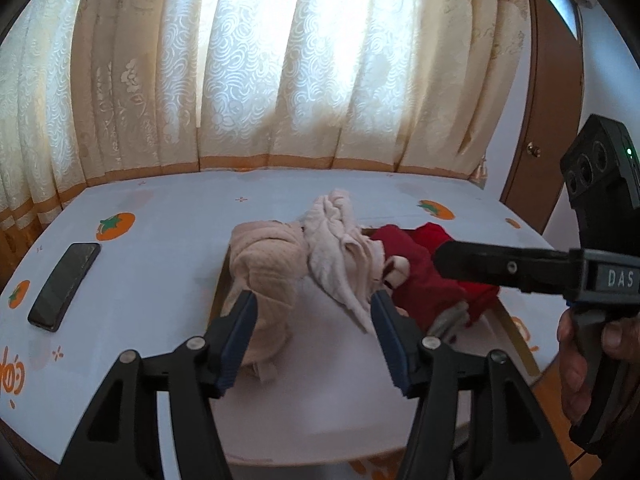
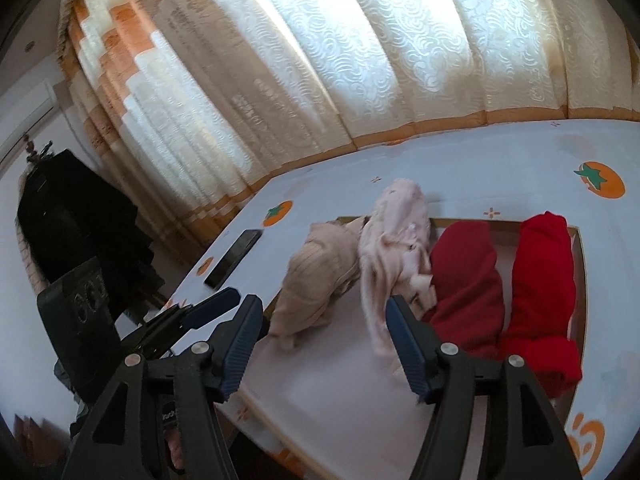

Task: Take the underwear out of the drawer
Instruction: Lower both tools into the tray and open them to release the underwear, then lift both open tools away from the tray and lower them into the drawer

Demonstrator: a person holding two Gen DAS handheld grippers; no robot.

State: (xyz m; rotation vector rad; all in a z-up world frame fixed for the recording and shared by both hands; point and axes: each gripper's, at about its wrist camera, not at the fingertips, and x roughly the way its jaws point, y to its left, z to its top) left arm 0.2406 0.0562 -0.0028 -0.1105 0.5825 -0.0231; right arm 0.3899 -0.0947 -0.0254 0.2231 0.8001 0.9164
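four rolled underwear pieces (image 2: 400,236) sit in the open drawer (image 2: 578,248). left gripper (image 1: 312,312) and right gripper (image 2: 320,320) both gape wide, empty, poised above the beige and pink rolls, likely lining up a grasp.

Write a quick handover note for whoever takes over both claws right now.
Left claw: open, empty, hovering above the front of the drawer, beside the beige piece.
Right claw: open, empty, above the drawer near the pink piece.
Drawer: open, holding four bundles in a row: beige, pink, dark red, bright red. The pink one sticks up, partly unfolded.
Phone lies on the top, left of the drawer.
Done: drawer open. Nothing is gripped.
Left: grip a piece, probably the pink one, and lift it out.
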